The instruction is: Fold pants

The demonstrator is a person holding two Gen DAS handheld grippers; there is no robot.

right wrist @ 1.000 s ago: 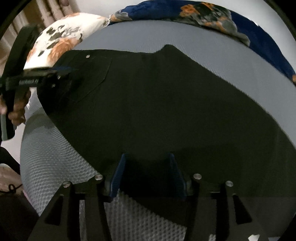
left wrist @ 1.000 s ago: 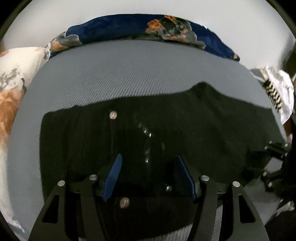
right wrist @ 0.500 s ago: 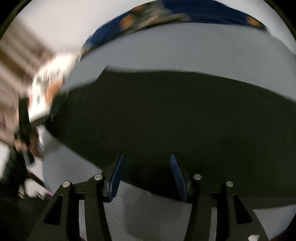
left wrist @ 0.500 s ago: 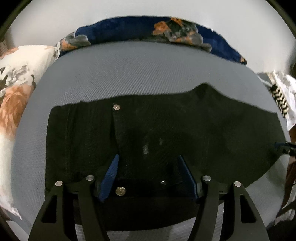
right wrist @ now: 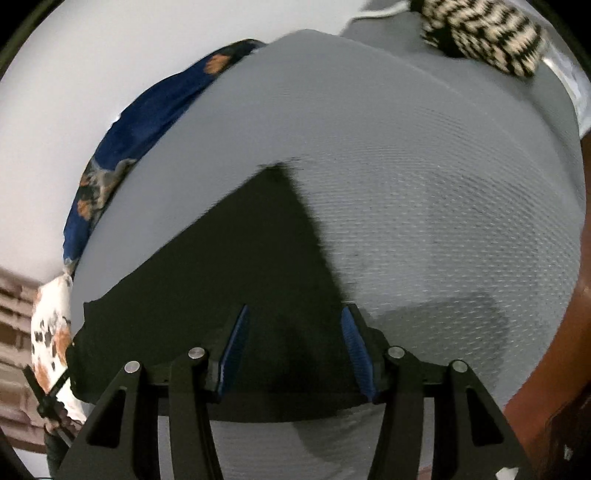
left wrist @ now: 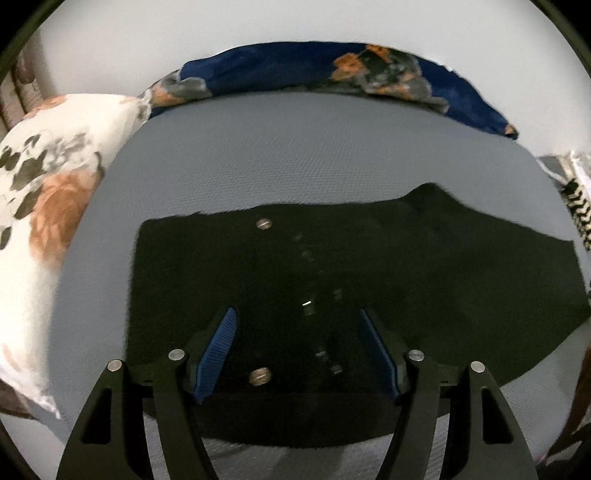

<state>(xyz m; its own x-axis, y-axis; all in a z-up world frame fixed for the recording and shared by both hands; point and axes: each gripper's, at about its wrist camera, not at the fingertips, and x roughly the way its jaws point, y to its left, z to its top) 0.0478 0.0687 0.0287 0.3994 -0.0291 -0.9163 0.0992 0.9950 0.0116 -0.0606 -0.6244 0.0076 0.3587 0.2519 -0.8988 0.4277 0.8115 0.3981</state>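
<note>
Black pants (left wrist: 388,280) lie flat on a grey textured bedspread (left wrist: 314,155), folded along their length, waist end to the left with metal buttons (left wrist: 263,223) and an open fly showing. My left gripper (left wrist: 301,350) is open and empty, just above the waistband. My right gripper (right wrist: 291,350) is open and empty over the pants' other end (right wrist: 240,280), next to its right edge. The pants taper to a point (right wrist: 280,173) in the right wrist view.
A blue floral pillow (left wrist: 332,70) lies along the far edge of the bed. A white floral pillow (left wrist: 40,206) is at the left. A black-and-cream knitted item (right wrist: 484,33) lies at the bed's far right. The bedspread (right wrist: 443,184) is bare right of the pants.
My right gripper has swung right along the pants to the narrow end, with fast motion blur on the way. My left gripper has drawn back and shifted slightly. Both stayed open.
</note>
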